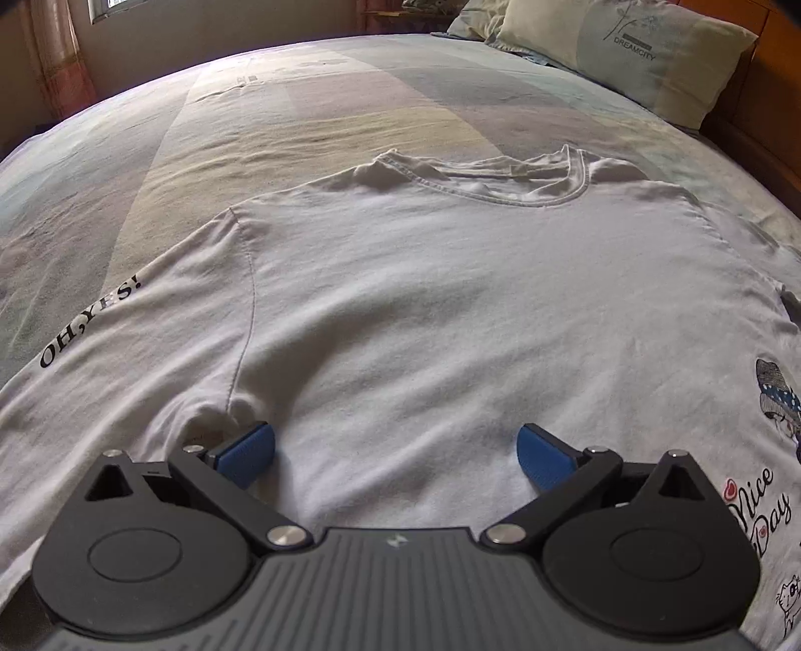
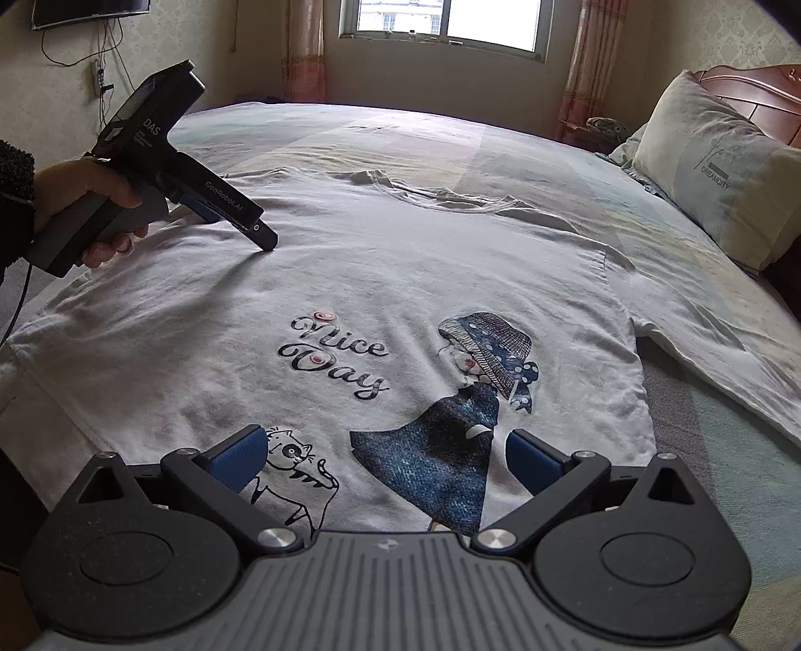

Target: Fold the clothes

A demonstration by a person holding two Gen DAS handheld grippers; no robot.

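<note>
The white T-shirt (image 2: pixel 400 280) lies flat on the bed (image 1: pixel 300 100); both the left gripper (image 1: pixel 395 453) and right gripper (image 2: pixel 383 453) gape wide, so pinch a sleeve edge cleanly.

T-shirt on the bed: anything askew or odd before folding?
Mostly flat, front up. The T-shirt has a rumpled neckline, bunched at one shoulder rather than lying smooth. No damage visible.

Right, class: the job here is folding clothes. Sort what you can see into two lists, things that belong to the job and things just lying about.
Part of the job:
white T-shirt, spread flat and print-side up on the bed
left gripper, open over the shirt
right gripper, open over the shirt's print

Just lying about:
pillow by the headboard
bedsheet
window, curtains
</note>
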